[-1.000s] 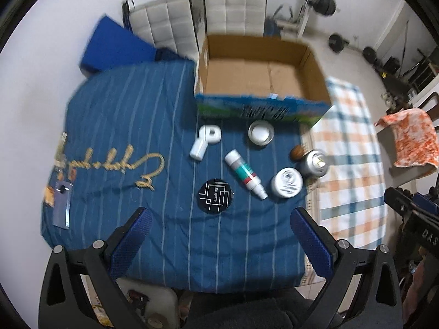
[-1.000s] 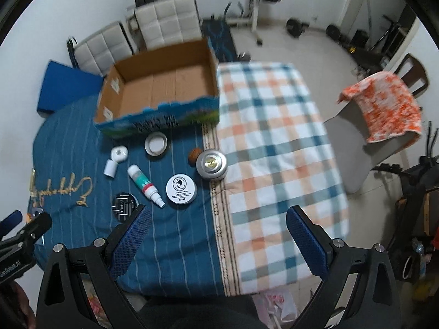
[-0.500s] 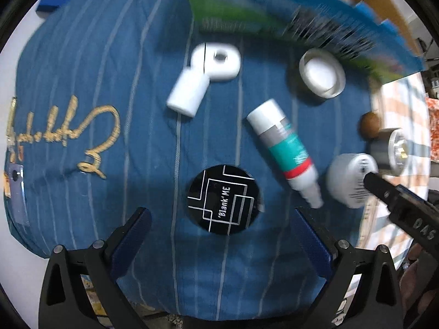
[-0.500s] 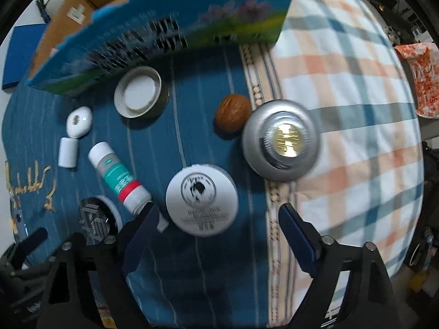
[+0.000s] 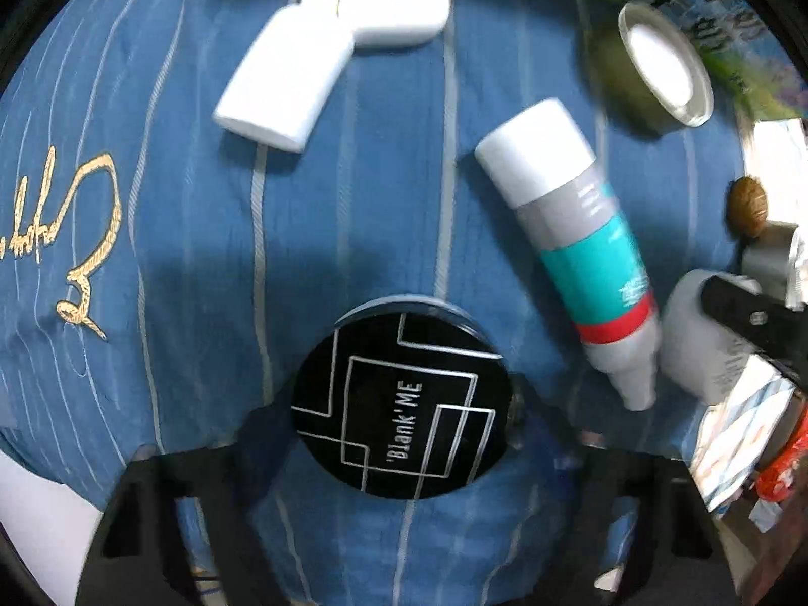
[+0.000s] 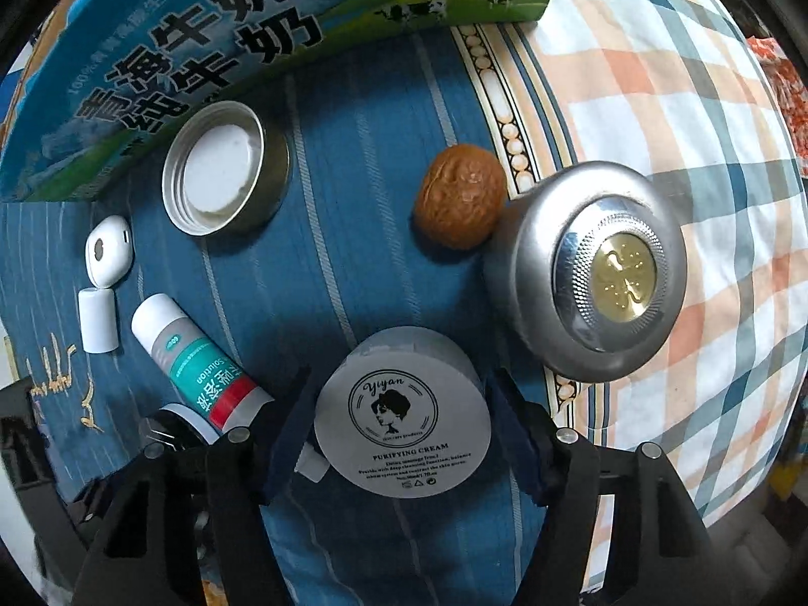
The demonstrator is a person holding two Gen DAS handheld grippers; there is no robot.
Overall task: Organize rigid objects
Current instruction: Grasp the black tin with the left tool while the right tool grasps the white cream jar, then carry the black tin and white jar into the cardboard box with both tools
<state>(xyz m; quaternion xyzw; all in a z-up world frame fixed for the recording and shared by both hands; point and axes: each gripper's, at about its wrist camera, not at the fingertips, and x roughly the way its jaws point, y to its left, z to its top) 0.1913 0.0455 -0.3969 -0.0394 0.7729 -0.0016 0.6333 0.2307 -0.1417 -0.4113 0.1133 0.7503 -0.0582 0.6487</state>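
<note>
Striped cloth (image 6: 353,232) (soft), round jar (image 6: 404,414).

Both grippers have dropped from high above the bed to right down among the things on it. The left gripper (image 5: 399,434) now straddles the black round tin (image 5: 399,399), which a second ago was a small disc mid-frame and now fills the lower centre of its view. The right gripper (image 6: 399,424) has come in on the white cream jar (image 6: 402,411), its blue fingers (image 6: 290,424) narrowed to sit just beside the jar's sides, lower centre of frame. The objects themselves haven't shifted.
</note>
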